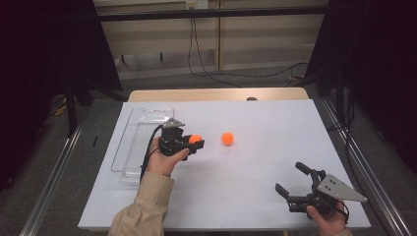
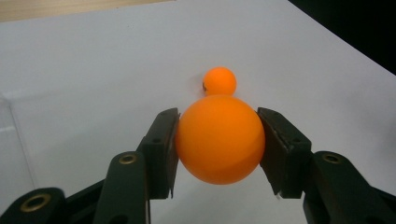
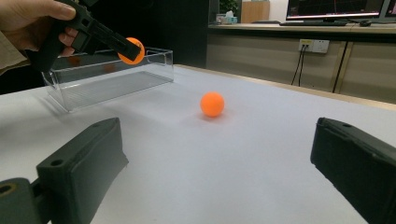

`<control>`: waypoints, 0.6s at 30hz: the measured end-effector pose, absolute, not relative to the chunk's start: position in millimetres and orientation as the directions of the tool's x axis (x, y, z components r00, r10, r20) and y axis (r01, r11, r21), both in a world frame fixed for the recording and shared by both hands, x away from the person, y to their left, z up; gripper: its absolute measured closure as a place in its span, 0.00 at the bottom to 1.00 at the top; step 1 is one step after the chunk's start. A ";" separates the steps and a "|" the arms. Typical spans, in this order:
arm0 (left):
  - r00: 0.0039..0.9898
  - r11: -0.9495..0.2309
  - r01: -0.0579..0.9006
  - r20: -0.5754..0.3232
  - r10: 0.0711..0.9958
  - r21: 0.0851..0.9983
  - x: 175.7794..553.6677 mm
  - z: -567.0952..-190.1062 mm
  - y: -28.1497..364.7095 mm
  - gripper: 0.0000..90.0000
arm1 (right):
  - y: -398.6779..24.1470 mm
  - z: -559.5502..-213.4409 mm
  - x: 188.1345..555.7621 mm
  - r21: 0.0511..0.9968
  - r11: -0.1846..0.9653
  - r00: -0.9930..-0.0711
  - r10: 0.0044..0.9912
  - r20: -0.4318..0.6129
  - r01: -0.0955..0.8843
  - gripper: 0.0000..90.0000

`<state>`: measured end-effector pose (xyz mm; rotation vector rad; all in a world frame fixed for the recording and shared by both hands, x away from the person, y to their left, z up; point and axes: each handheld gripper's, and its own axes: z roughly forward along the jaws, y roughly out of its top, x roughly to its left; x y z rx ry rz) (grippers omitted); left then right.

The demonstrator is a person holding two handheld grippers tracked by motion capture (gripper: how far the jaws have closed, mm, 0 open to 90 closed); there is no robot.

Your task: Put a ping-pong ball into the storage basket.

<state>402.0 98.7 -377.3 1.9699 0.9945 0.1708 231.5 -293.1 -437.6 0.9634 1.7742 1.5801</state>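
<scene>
Fingers of the left gripper [image 2: 217,140] clench an orange ball [image 2: 219,138] above the tabletop [image 1: 255,182]. Right gripper view adds the clear tray [image 3: 112,77] behind it. Second ball [image 1: 226,138] lies loose; right gripper [image 1: 295,179] gapes, holding nothing.

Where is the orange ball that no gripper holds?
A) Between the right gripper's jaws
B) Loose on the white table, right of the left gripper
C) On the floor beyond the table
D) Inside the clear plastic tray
B: the free orange ball sits on the bare white table, apart from the clear tray and from the left gripper, which clamps the other ball.
</scene>
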 end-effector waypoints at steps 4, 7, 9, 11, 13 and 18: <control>0.665 -0.275 0.581 -0.253 0.702 0.766 402.2 -376.6 100.0 0.57 | -293.0 -437.6 231.5 0.989 0.044 -0.579 0.814 0.047 0.141 0.02; 0.662 -0.270 0.581 -0.254 0.705 0.768 402.5 -376.2 101.2 0.57 | -293.1 -437.6 231.5 0.989 0.043 -0.578 0.814 0.047 0.141 0.02; 0.660 -0.271 0.585 -0.254 0.707 0.765 402.5 -375.7 102.0 0.57 | -293.1 -437.6 231.4 0.989 0.043 -0.579 0.814 0.048 0.143 0.02; 0.660 -0.269 0.584 -0.254 0.707 0.766 402.7 -375.3 102.8 0.57 | -293.0 -437.6 231.5 0.989 0.043 -0.579 0.814 0.047 0.141 0.02; 0.659 -0.266 0.584 -0.256 0.707 0.767 402.8 -374.8 104.0 0.57 | -293.0 -437.6 231.4 0.989 0.043 -0.579 0.814 0.047 0.141 0.02; 0.653 -0.257 0.586 -0.260 0.711 0.769 403.3 -373.4 107.3 0.57 | -292.6 -437.5 231.4 0.989 0.043 -0.580 0.813 0.048 0.142 0.02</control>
